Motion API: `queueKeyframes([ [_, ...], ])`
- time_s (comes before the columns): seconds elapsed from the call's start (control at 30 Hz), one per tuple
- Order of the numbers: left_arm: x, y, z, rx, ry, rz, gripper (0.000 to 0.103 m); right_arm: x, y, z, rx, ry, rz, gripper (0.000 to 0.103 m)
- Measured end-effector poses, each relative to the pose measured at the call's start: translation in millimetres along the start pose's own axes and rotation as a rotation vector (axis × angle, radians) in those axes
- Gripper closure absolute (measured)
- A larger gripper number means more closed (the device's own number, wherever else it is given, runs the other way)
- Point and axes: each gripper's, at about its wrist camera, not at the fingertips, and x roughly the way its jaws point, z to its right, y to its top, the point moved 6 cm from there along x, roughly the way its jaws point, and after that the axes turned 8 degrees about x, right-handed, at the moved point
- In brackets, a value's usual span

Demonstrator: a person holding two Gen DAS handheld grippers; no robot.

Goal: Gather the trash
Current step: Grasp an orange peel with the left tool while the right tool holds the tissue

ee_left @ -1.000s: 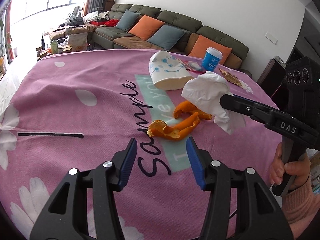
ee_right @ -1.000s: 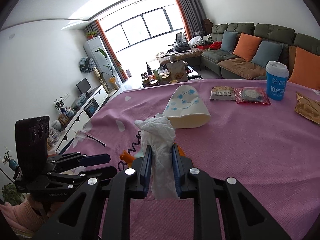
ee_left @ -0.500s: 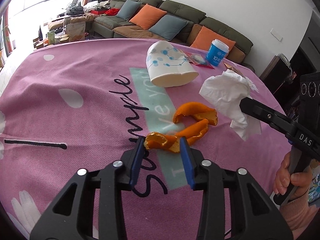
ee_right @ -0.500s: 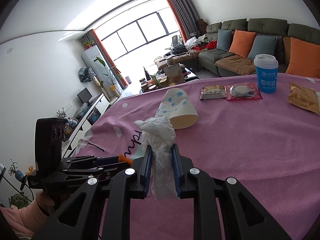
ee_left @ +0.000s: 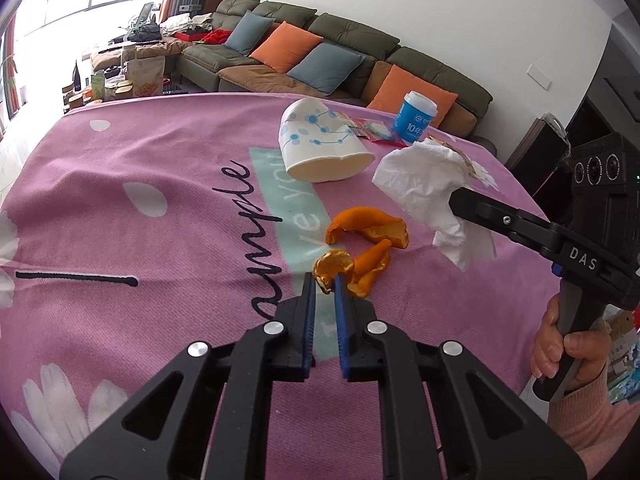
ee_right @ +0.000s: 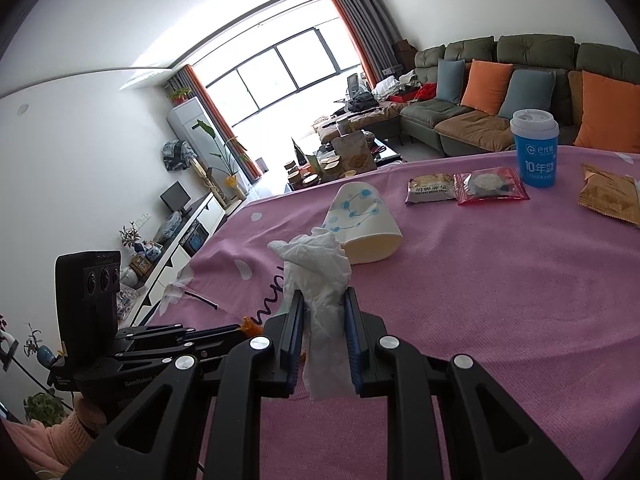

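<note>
Bright living room here, big window at the upper left of the right wrist view, and a green sofa [ee_left: 352, 52] with orange and blue cushions running along the back wall. Front and centre, a desk under a pink cloth [ee_left: 120, 208] with white petals and dark script lettering.

Left claw [ee_left: 323, 284], low in the middle of its own frame: its jaws have just been closing and now pinch the near end of the orange peel [ee_left: 362, 246], a curled bit caught between the blue pads. The rest of that peel lies on the cloth just above the claw tips, right by the pale green stripe.

Right claw [ee_right: 323, 312] is clamped narrow on a crumpled white tissue [ee_right: 320, 280], wad bunched above the tips, a tail hanging down between the arms. In the left wrist view the same tissue [ee_left: 428, 188] sits at centre right, off the cloth, with a hand [ee_left: 568, 356] on the handle at the lower right.

Further back, a white paper cup [ee_left: 320, 148] with blue dots lies tipped on its side. Behind it, a blue lidded cup [ee_right: 535, 148] stands upright, snack packets [ee_right: 466, 188] just left of it in the right wrist view.
</note>
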Motion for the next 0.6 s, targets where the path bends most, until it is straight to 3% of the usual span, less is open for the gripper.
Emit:
queueKeyframes([
  [0.47, -21, -13, -1, 0.011, -0.016, 0.018, 0.094, 7, -4, -10, -0.007, 0.016, -0.015, 0.085],
  [0.6, -15, -15, 2, 0.034, -0.006, -0.003, 0.078, 10, -7, -9, 0.0, 0.021, -0.025, 0.085],
])
